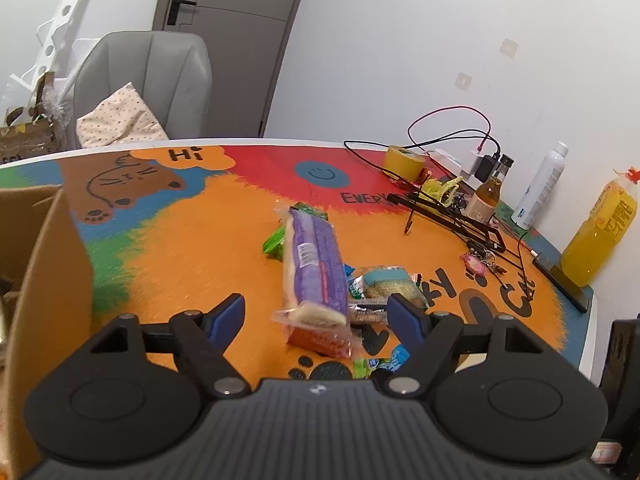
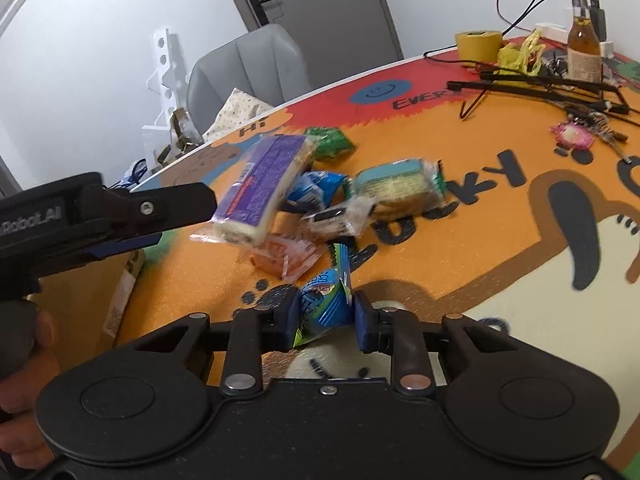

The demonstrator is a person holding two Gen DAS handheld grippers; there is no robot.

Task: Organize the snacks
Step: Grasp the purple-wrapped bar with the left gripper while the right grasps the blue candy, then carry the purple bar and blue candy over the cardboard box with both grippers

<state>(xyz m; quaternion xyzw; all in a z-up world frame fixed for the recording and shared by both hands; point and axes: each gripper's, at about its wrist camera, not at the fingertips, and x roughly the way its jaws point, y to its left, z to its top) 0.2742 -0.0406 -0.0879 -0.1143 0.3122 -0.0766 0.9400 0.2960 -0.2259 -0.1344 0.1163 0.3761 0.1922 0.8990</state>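
Note:
A pile of snack packets lies on the colourful table mat (image 1: 208, 248). A long purple-labelled packet (image 1: 314, 268) lies on top, also in the right wrist view (image 2: 262, 180). Under and beside it are an orange packet (image 2: 286, 258), a teal-topped cracker pack (image 2: 400, 188), a blue packet (image 2: 314, 188) and a green packet (image 2: 330, 142). My left gripper (image 1: 316, 312) is open, its jaws either side of the purple packet's near end, above the pile. My right gripper (image 2: 324, 320) is shut on a blue-and-green packet (image 2: 324, 304), low over the mat.
An open cardboard box (image 1: 44, 264) stands at the left table edge. At the far right lie a yellow tape roll (image 1: 404, 162), cables, a black rack (image 1: 452, 216), bottles (image 1: 488, 196), an orange juice jug (image 1: 600, 236) and a phone. A grey chair (image 1: 144, 84) stands behind.

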